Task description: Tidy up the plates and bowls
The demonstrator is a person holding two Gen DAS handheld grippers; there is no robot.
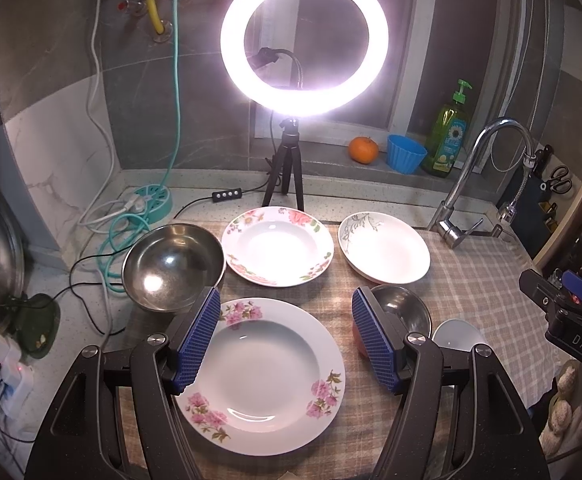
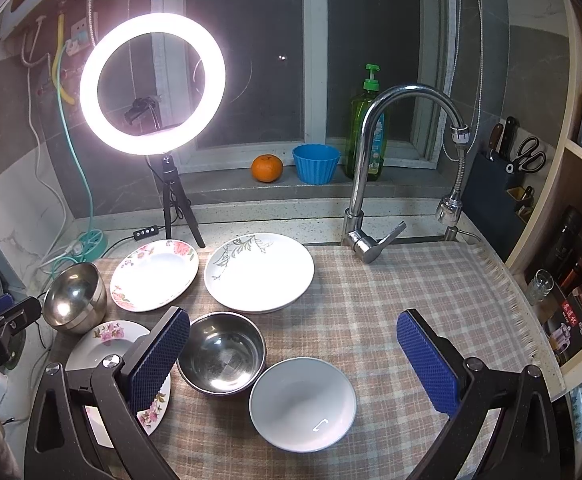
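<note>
On the checked cloth (image 2: 371, 300) lie a near pink-flowered plate (image 1: 263, 376) (image 2: 109, 340), a far flowered plate (image 1: 278, 245) (image 2: 153, 274) and a grey-leaf plate (image 1: 385, 248) (image 2: 259, 272). A large steel bowl (image 1: 173, 266) (image 2: 76, 298) stands at the left, a small steel bowl (image 1: 403, 310) (image 2: 223, 352) in the middle, a white bowl (image 1: 457, 334) (image 2: 303, 404) beside it. My left gripper (image 1: 287, 338) is open above the near plate. My right gripper (image 2: 295, 364) is open above the white bowl and small steel bowl; it also shows in the left wrist view (image 1: 563, 308).
A lit ring light on a tripod (image 1: 287, 168) stands behind the plates. A tap (image 2: 365, 208) rises at the back right. An orange (image 2: 267, 168), a blue cup (image 2: 315, 163) and a soap bottle (image 2: 365, 136) sit on the sill. Cables and a power strip (image 1: 147, 200) lie left.
</note>
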